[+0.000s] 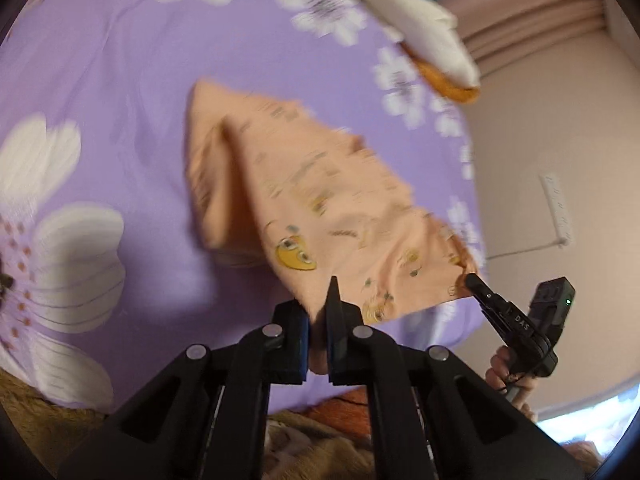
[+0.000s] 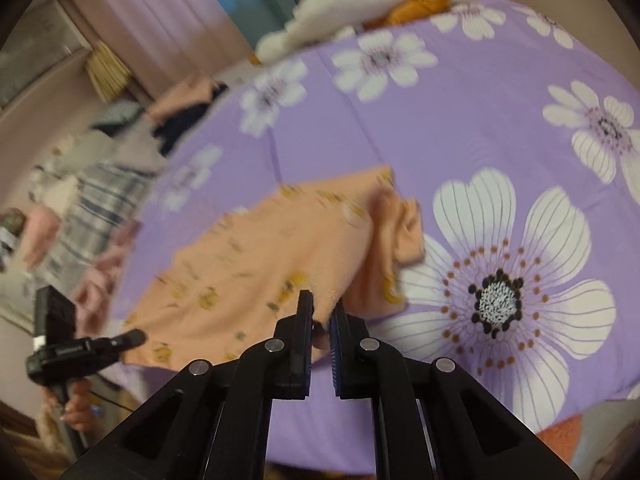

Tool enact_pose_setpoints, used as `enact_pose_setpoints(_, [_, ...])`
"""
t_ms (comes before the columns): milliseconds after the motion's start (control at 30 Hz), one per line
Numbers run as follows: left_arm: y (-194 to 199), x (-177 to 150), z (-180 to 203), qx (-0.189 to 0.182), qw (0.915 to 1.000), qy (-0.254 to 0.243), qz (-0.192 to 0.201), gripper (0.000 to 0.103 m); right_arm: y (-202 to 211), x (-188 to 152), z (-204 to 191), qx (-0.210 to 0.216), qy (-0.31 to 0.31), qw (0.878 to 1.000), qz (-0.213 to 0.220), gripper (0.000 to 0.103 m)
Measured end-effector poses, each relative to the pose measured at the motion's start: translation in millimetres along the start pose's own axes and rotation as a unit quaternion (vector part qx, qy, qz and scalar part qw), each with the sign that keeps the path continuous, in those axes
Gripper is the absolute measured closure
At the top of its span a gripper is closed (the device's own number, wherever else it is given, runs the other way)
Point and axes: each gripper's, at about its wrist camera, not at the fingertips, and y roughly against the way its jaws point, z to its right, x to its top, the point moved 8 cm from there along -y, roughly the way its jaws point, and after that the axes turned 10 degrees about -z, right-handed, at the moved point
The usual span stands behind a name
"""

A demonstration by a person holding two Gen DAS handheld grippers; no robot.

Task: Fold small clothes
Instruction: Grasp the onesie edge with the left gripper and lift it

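Observation:
A small peach garment (image 1: 320,200) printed with yellow cartoon figures lies partly lifted over the purple flowered bedsheet (image 1: 120,80). My left gripper (image 1: 318,312) is shut on its near edge, with cloth pinched between the pads. At the right of this view my right gripper (image 1: 473,281) grips the garment's other near corner, and a hand (image 1: 506,368) holds it. In the right wrist view the right gripper (image 2: 322,314) is shut on the garment (image 2: 260,264) edge. The left gripper (image 2: 136,337) holds the corner at the lower left. One sleeve (image 2: 400,232) is bunched at the right.
A white and orange cloth (image 2: 360,4) lies at the bed's far edge. A pile of striped, pink and dark clothes (image 2: 100,200) sits beside the bed on the left. The bedsheet (image 2: 500,120) stretches wide to the right. A white power strip (image 1: 558,210) hangs on the wall.

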Motion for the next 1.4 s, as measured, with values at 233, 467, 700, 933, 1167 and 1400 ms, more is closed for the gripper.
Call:
enact_pose_setpoints(233, [51.5, -21.1, 43.1, -0.036, 0.9979, -0.053, -0.009, 0.098, 78.3, -7.7, -31.8, 0.036, 0.018, 0.998, 0.056, 0.094])
enact_pose_setpoints(467, [64.5, -48.5, 37.0, -0.036, 0.9973, -0.031, -0.056, 0.098, 101.6, -42.3, -35.6, 0.031, 0.002, 0.998, 0.059, 0.094])
enact_pose_setpoints(700, [70.3, -60.7, 36.8, -0.024, 0.9976, -0.024, -0.060, 0.098, 108.8, -61.3, -33.9, 0.029, -0.008, 0.998, 0.051, 0.094])
enact_pose_setpoints(933, [59.3, -50.5, 19.2, -0.029, 0.9981, 0.017, -0.051, 0.098, 87.5, -48.6, -24.4, 0.041, -0.020, 0.998, 0.042, 0.094])
enact_pose_setpoints(1167, [42.8, -25.4, 21.8, -0.054, 0.9954, 0.051, -0.061, 0.098, 31.8, -4.0, -5.2, -0.004, -0.033, 0.999, 0.010, 0.094])
enact_pose_setpoints(1400, [38.0, 34.5, 21.0, -0.037, 0.9975, 0.060, -0.006, 0.098, -2.0, 48.8, 3.7, 0.007, -0.040, 0.999, 0.024, 0.094])
